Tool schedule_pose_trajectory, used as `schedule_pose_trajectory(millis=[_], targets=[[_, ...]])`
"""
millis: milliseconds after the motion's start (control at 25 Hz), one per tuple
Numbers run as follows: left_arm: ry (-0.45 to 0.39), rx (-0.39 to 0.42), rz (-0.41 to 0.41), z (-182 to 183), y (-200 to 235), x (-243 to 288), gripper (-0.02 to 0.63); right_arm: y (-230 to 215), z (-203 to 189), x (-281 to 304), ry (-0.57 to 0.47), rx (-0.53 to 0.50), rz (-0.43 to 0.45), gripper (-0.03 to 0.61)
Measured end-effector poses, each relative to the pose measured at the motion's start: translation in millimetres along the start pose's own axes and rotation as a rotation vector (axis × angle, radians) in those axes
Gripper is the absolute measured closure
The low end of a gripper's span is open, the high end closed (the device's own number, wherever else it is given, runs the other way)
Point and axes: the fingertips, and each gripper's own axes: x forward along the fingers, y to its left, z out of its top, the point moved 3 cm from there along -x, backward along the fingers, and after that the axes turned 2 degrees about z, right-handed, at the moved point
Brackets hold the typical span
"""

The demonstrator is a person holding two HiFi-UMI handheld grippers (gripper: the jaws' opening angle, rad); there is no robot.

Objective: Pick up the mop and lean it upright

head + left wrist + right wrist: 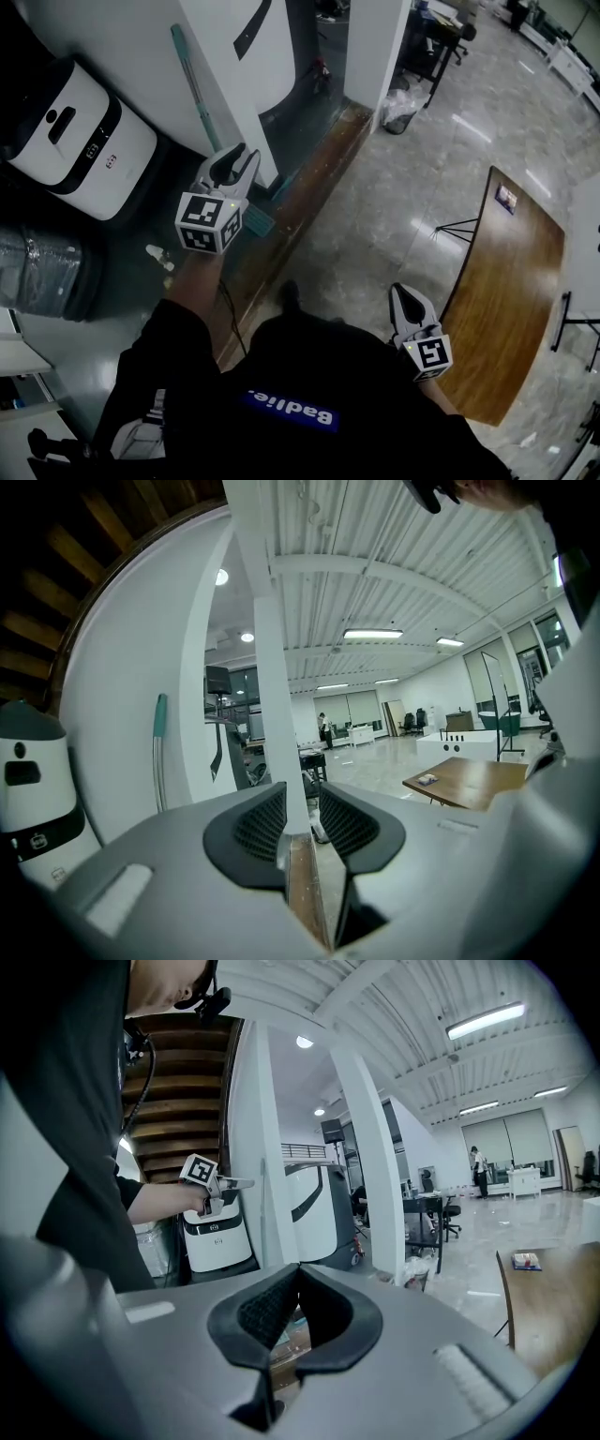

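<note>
The mop stands upright against the white wall, its shaft with a teal grip running down to a teal head on the floor. My left gripper is held just right of the shaft, and its jaws stand a little apart with nothing between them. In the left gripper view the mop shaft stands well left of the left gripper, apart from it. My right gripper hangs low at my right side, shut and empty. The right gripper looks toward the left gripper.
A white machine and a silver duct stand left of the mop. A small white bottle lies on the floor. A wooden strip runs along the wall base. A wooden table is at the right, a bin beyond.
</note>
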Motion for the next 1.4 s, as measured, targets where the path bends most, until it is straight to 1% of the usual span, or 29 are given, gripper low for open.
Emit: schedule_pose_trajectory(millis=[440, 560, 720, 880, 1000, 1200, 1400], targets=[[-0.041, 0.016, -0.097, 17, -77, -30, 0.529, 11, -25, -26, -0.001, 0.024, 0.051, 0.574], [-0.046, 0.020, -0.137, 18, -92, -38, 0.535, 19, -29, -28, -0.002, 0.025, 0.056, 0.574], [-0.058, 0.019, -0.185, 17, -103, -47, 0.555, 31, -23, -26, -0.002, 0.017, 0.040, 0.574], [-0.065, 0.005, -0.231, 11, -106, -54, 0.571, 44, -27, -23, -0.005, 0.021, 0.016, 0.574], [-0.077, -0.011, -0.270, 7, -103, -65, 0.580, 62, -24, -18, -0.011, 0.006, -0.007, 0.574], [-0.082, -0.026, -0.336, -4, -82, -97, 0.597, 107, -18, -8, -0.029, -0.001, -0.056, 0.574], [-0.089, -0.047, -0.407, -20, -55, -138, 0.600, 166, -18, 11, -0.036, -0.016, -0.087, 0.574]])
